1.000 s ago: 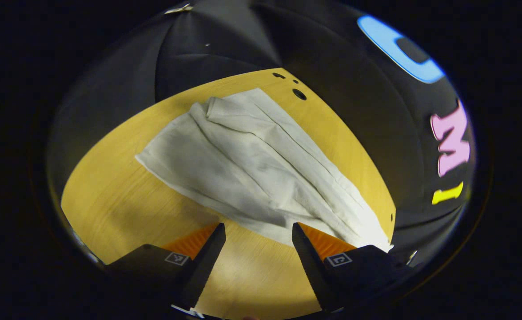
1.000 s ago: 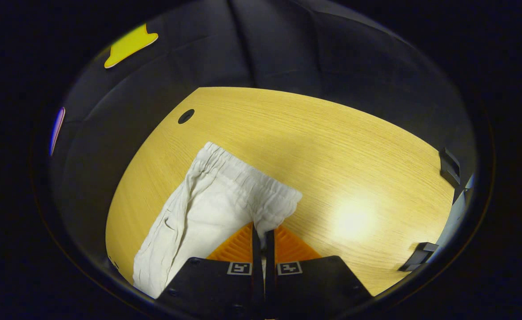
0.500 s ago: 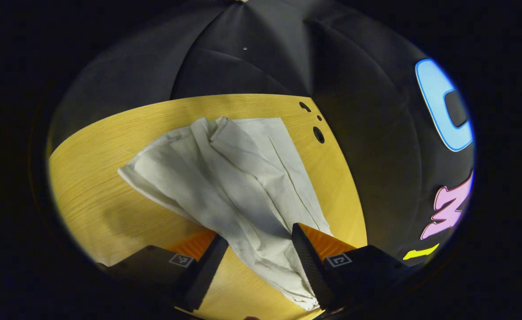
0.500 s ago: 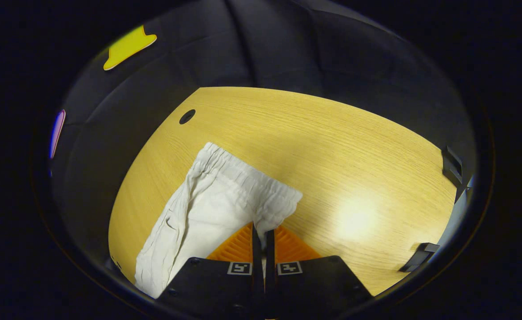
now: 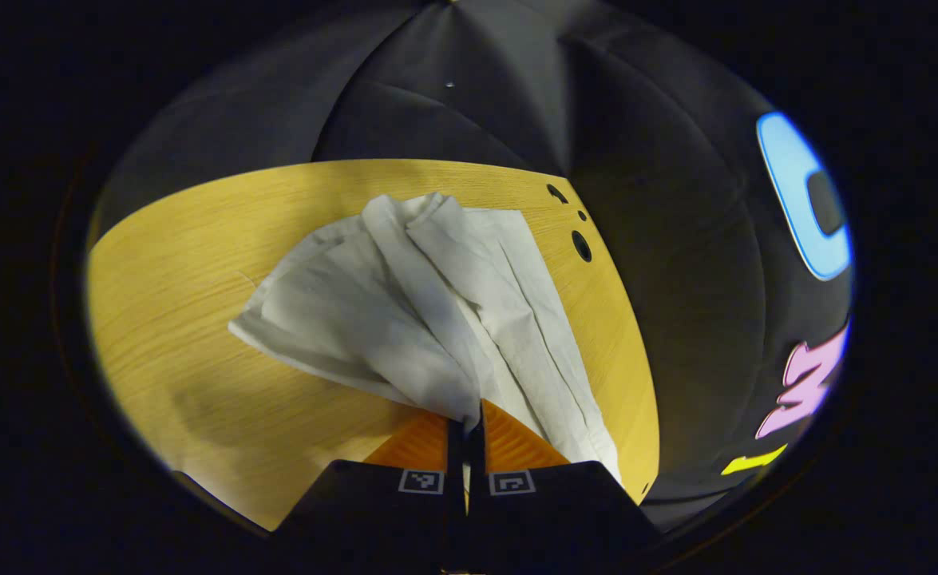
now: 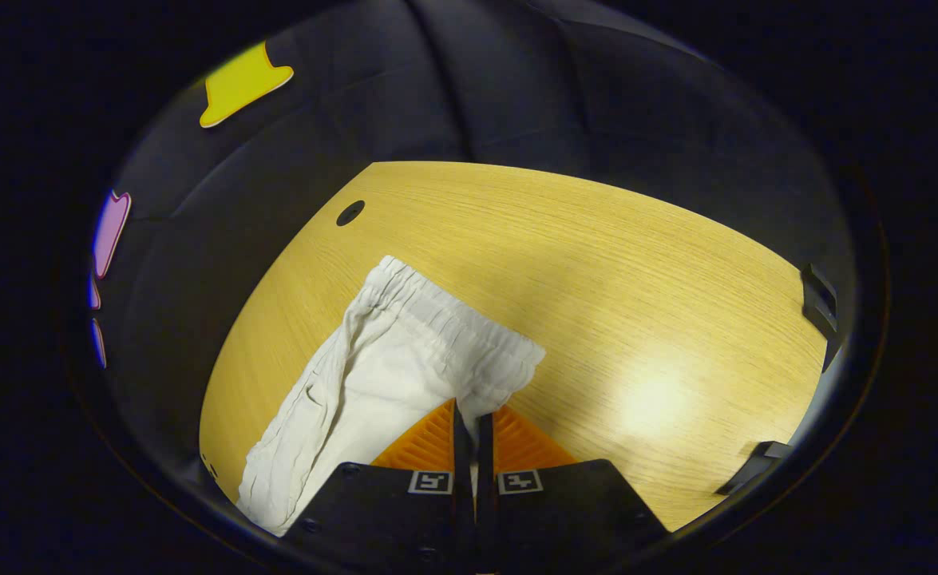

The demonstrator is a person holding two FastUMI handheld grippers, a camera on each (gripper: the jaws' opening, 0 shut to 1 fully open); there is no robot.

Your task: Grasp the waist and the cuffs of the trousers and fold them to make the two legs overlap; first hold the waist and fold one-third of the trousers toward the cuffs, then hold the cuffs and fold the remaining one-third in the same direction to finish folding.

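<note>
White trousers [image 5: 429, 303] lie rumpled on the yellow wooden table [image 5: 173, 303]. In the left gripper view the legs spread away toward the far edge, and my left gripper [image 5: 472, 411] is shut on the cloth at the near end, which bunches up between its fingers. In the right gripper view the elastic waist [image 6: 445, 319] of the trousers [image 6: 357, 391] lies gathered on the table [image 6: 596, 279], and my right gripper [image 6: 469, 415] is shut on the waistband's near corner.
Round holes [image 5: 581, 245] pierce the table near its far right edge in the left gripper view; one hole [image 6: 350, 212] sits at the far left in the right gripper view. Black clamps [image 6: 816, 307] sit on the table's right edge. Bare wood stretches right of the waist.
My left gripper went from open beside the cuff end to shut on the cloth, pulling it into folds. The right gripper stayed shut on the waist, barely moving.
</note>
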